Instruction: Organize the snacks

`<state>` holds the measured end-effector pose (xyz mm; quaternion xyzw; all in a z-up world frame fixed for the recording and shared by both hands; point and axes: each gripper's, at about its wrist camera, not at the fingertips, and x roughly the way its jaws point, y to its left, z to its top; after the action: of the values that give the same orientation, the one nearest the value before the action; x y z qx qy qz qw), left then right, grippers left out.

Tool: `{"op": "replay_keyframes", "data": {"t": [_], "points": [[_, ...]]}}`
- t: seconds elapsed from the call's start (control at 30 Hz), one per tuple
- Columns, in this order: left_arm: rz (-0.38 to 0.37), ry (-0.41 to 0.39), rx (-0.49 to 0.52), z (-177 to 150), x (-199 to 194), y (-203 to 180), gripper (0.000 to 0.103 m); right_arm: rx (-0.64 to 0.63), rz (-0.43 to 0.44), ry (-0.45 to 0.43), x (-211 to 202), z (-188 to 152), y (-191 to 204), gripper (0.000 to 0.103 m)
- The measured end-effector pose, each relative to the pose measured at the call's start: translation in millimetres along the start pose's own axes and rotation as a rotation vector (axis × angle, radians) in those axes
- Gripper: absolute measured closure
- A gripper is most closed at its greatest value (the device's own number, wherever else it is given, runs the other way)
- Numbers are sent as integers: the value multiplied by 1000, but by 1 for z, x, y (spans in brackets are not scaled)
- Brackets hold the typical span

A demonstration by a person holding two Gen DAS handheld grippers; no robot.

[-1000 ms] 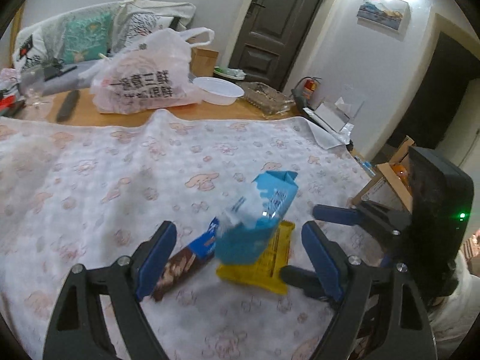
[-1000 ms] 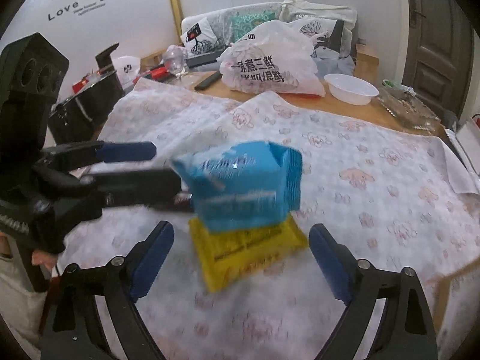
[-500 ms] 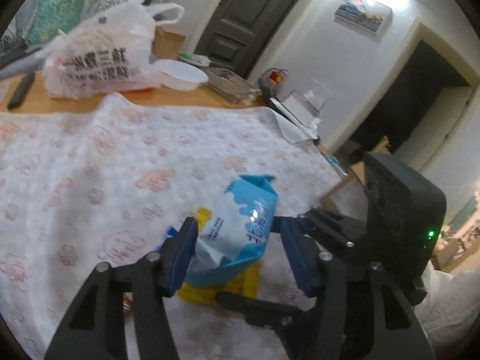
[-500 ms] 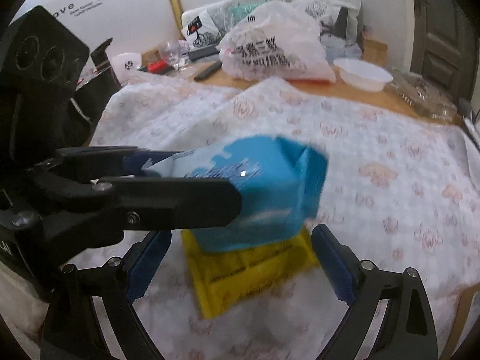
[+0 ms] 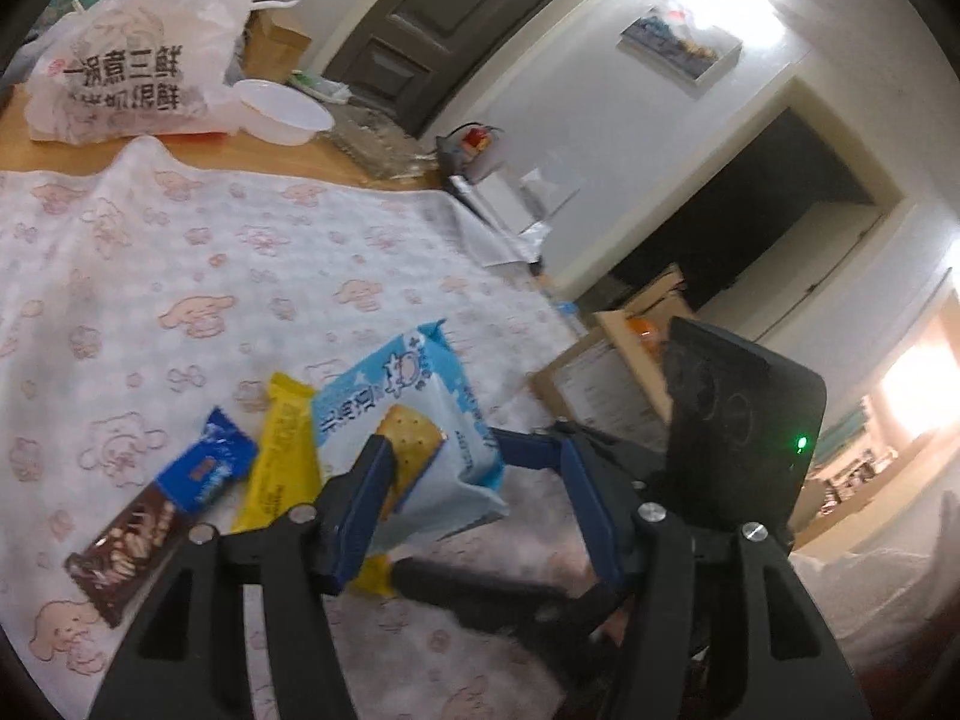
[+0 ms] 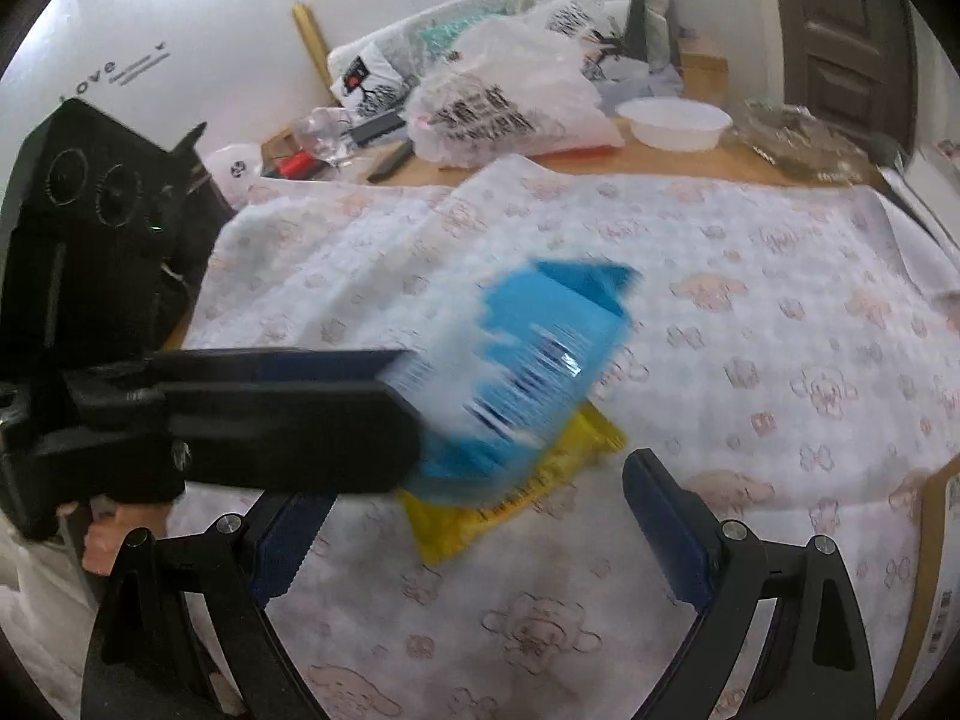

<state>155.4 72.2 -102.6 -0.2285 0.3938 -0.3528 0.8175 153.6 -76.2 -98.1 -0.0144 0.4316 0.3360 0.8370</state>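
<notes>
A light blue cracker packet [image 5: 414,420] is between the fingers of my left gripper [image 5: 474,498], whose jaws have closed in on it and hold it tilted above the cloth. In the right wrist view the packet [image 6: 540,360] is blurred, held by the left gripper's fingers [image 6: 288,402]. Under it lies a yellow snack packet [image 5: 282,456], also in the right wrist view [image 6: 510,492]. A brown and blue chocolate wafer bar [image 5: 162,516] lies to the left. My right gripper [image 6: 474,528] is open and empty, just in front of the yellow packet.
A patterned white cloth [image 5: 180,252] covers the table. At the far side stand a printed plastic bag [image 5: 132,60], a white bowl [image 5: 282,114] and a clear tray [image 6: 798,138]. A cardboard box [image 5: 606,372] sits beyond the table's right edge.
My left gripper has closed from wide open onto the blue packet and turned it, showing its cracker picture. My right gripper has stayed open near the yellow packet.
</notes>
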Motion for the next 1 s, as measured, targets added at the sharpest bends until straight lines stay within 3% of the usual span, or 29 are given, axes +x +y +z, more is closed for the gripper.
{"op": "replay_keyframes", "data": {"t": [0.17,0.3,0.47,0.57,0.6,0.67,0.83,0.9,0.97,1.0], "points": [[85,-27,-12,2,-6,6,49,32,-41,-14,6,8,5,9],[149,-58,-19,3,-15,14,49,94,-13,-22,13,17,-1,10],[198,-105,-20,5,-30,20,48,56,-19,-21,21,24,13,10],[231,-120,-17,6,-34,22,48,40,-74,-42,26,28,19,11],[237,-123,-18,5,-34,23,48,36,-89,-43,27,29,20,13],[251,-131,-20,4,-36,26,48,13,-147,-39,28,30,20,36],[266,-131,-22,3,-34,28,48,6,-186,-38,16,27,6,39],[270,-130,-27,3,-34,29,48,22,-160,-25,17,27,1,40],[261,-125,-37,2,-33,31,48,3,-168,4,21,27,3,66],[251,-120,-42,2,-32,31,48,-30,-201,3,22,26,6,67]]}}
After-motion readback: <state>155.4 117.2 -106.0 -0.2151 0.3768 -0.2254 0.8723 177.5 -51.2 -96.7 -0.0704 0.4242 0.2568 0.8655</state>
